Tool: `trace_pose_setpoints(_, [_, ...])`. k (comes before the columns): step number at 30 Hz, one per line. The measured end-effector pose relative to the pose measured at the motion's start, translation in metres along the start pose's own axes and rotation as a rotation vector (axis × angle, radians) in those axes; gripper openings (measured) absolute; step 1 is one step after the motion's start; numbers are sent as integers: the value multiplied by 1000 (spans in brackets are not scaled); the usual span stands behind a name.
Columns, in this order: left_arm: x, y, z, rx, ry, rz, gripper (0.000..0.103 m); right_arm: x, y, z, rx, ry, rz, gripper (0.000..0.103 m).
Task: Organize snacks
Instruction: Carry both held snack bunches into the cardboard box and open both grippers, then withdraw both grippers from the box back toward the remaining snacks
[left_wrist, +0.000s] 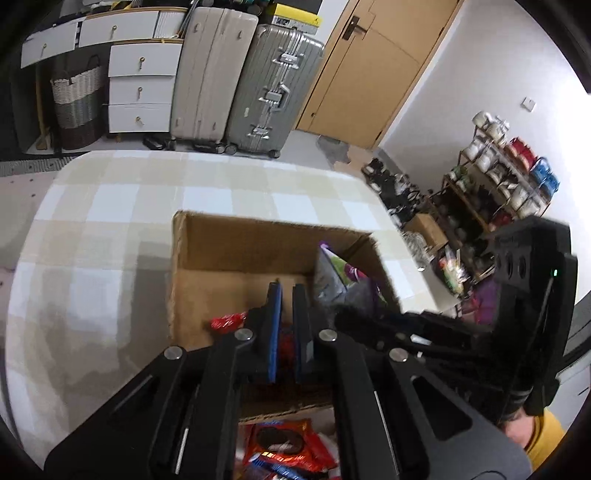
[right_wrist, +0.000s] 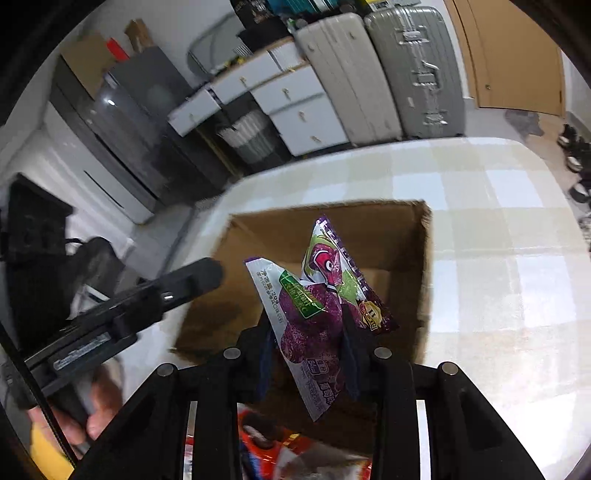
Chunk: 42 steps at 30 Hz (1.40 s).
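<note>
Your left gripper (left_wrist: 287, 295) was clenched on a small red snack packet (left_wrist: 227, 320), hanging over the open cardboard box (left_wrist: 229, 240) on the checked table (left_wrist: 110, 229). Your right gripper (right_wrist: 308, 354) was clamped on a purple-and-white snack pouch (right_wrist: 314, 295), also over the box. More red packets (left_wrist: 284, 446) lay just outside the box's near wall.

One open brown cardboard box (left_wrist: 229, 254) on checked table. Two purple-and-white foil snack packets (right_wrist: 314, 302). One small red-wrapped snack (left_wrist: 228, 320). Two upright hard-shell suitcases (left_wrist: 243, 81). One woven laundry basket (left_wrist: 77, 107). Two black two-finger grippers (left_wrist: 287, 321).
</note>
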<state>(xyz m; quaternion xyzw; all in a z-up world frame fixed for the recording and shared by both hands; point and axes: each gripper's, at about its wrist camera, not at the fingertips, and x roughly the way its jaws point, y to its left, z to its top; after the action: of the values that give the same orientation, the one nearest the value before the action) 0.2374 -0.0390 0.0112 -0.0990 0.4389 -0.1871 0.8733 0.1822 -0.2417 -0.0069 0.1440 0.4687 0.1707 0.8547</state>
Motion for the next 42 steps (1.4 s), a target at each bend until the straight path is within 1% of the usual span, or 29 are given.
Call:
trace_pose_setpoints(1, [-2, -1, -3, 14, -1, 22, 2, -1, 1, -2, -5, 8, -18, 35])
trace_pose_setpoints(3, [-9, -2, -9, 28, -4, 61, 9, -6, 3, -3, -24, 7, -31, 50])
trace_pose_setpoints(4, [-16, -1, -12, 24, -9, 73, 13, -14, 5, -4, -30, -12, -42, 54])
trace_pose_setpoints(5, [-25, 2, -16, 19, -13, 80, 30, -25, 7, -5, -38, -43, -43, 60])
trace_pose_setpoints(6, [-35, 3, -20, 7, -19, 102, 57, -36, 11, -7, -48, -65, -36, 62])
trace_pose_setpoints(7, [-46, 5, -24, -12, -36, 127, 66, -49, 16, -10, -64, -91, -27, 62])
trace_pose_setpoints(8, [-65, 7, -31, -32, -68, 133, 78, -66, 23, -15, -87, -121, -16, 63])
trace_pose_setpoints(10, [-89, 7, -40, -42, -120, 150, 80, -88, 33, -25, -114, -156, -22, 71])
trace_pose_setpoints(11, [-103, 7, -45, -47, -145, 174, 81, -102, 38, -33, -127, -182, -26, 79])
trace_pose_setpoints(12, [-116, 6, -52, -53, -166, 189, 83, -117, 42, -43, -141, -215, -19, 85])
trace_pose_setpoints(13, [-128, 6, -57, -58, -185, 198, 84, -128, 47, -50, -147, -237, -12, 87])
trace_pose_setpoints(14, [-139, 5, -63, -63, -203, 218, 85, -142, 50, -62, -155, -274, -7, 91])
trace_pose_setpoints(15, [-150, 5, -69, -69, -225, 257, 91, -151, 54, -72, -161, -296, -11, 96])
trace_pose_setpoints(17, [-173, 3, -85, -121, -267, 400, 102, -169, 62, -95, -171, -336, -45, 102])
trace_pose_setpoints(18, [-183, 3, -93, -147, -278, 446, 102, -175, 64, -104, -175, -347, -58, 102])
trace_pose_setpoints(19, [-192, 3, -101, -162, -288, 458, 102, -179, 66, -112, -179, -352, -61, 102])
trace_pose_setpoints(21, [-206, 5, -117, -155, -296, 389, 102, -187, 68, -130, -185, -363, -54, 102])
trace_pose_setpoints(25, [-223, 10, -151, -129, -323, 354, 102, -191, 64, -162, -165, -378, -72, 102])
trace_pose_setpoints(28, [-228, 15, -180, -121, -303, 326, 102, -191, 60, -185, -156, -383, -86, 102])
trace_pose_setpoints(29, [-223, 15, -185, -125, -294, 321, 102, -190, 58, -195, -154, -384, -93, 102])
trace_pose_setpoints(31, [-222, 18, -208, -137, -303, 303, 102, -188, 55, -214, -148, -387, -101, 102])
trace_pose_setpoints(33, [-217, 17, -228, -119, -314, 326, 102, -185, 50, -234, -152, -405, -93, 102])
trace_pose_setpoints(37, [-215, 9, -257, -63, -356, 410, 102, -182, 49, -249, -166, -395, -124, 102])
trace_pose_setpoints(40, [-213, 3, -267, -41, -352, 420, 102, -180, 50, -254, -173, -398, -137, 102])
trace_pose_setpoints(42, [-209, -1, -269, -9, -342, 435, 102, -174, 49, -256, -171, -368, -147, 102])
